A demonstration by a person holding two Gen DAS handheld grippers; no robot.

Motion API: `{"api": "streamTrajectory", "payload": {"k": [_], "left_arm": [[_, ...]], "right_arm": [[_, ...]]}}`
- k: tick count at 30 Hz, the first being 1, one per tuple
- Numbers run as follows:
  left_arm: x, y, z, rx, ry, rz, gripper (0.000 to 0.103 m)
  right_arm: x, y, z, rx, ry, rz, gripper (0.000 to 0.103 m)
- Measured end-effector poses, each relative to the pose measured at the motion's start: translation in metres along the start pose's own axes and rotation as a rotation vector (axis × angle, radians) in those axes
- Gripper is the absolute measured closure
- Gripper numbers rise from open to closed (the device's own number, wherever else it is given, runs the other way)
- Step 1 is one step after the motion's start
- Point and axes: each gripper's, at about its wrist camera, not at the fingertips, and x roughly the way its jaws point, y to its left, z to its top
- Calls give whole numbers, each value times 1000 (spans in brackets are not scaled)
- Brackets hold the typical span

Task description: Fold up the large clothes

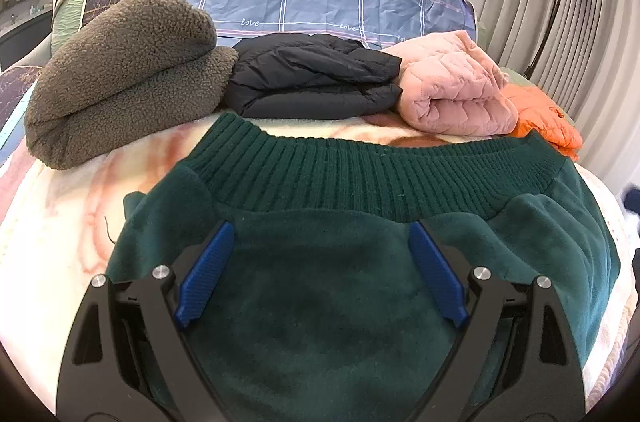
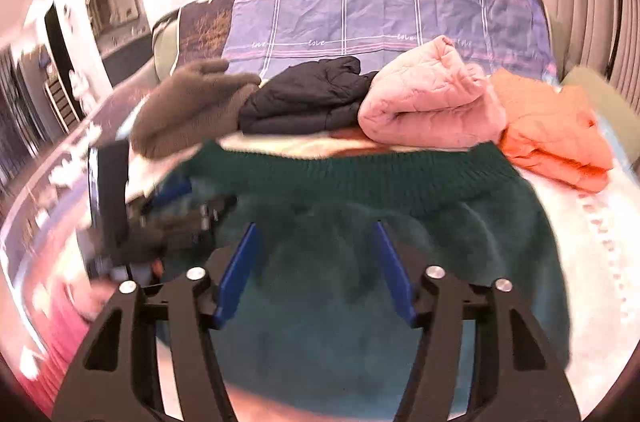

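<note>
The green sweater (image 1: 340,282) is spread flat on the bed (image 1: 60,214), ribbed hem toward four folded garments, seemingly for folding, while the left gripper (image 1: 320,242) is held wide open and the right gripper (image 2: 316,242) partly open, nothing gripped.

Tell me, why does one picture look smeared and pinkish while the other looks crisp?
Left wrist view: sharp, neutral light, the green sweater and brown fleece crisp. Right wrist view: motion blur, worst at the left edge, with a pink washed-out cast over the wall. Both bend straight lines, being fisheye.
</note>
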Motion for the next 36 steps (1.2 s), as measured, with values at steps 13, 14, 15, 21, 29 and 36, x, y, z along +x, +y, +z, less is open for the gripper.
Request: {"api": "streamTrajectory", "payload": {"k": [13, 14, 15, 21, 29, 36], "left_arm": [[-1, 1, 0, 2, 9, -16, 12], [-2, 1, 0, 3, 10, -14, 12], [-3, 1, 1, 3, 12, -13, 12], [-53, 56, 16, -115, -80, 15, 12], [-18, 163, -30, -383, 170, -285, 14], [-13, 131, -28, -273, 184, -401, 15]], "right_arm": [[108, -21, -24, 0, 122, -75, 35], [108, -21, -23, 0, 122, -73, 35], [108, -20, -24, -3, 118, -75, 35], [104, -21, -29, -9, 100, -66, 35], [106, -19, -29, -11, 95, -68, 35], [104, -21, -30, -12, 84, -63, 35]]}}
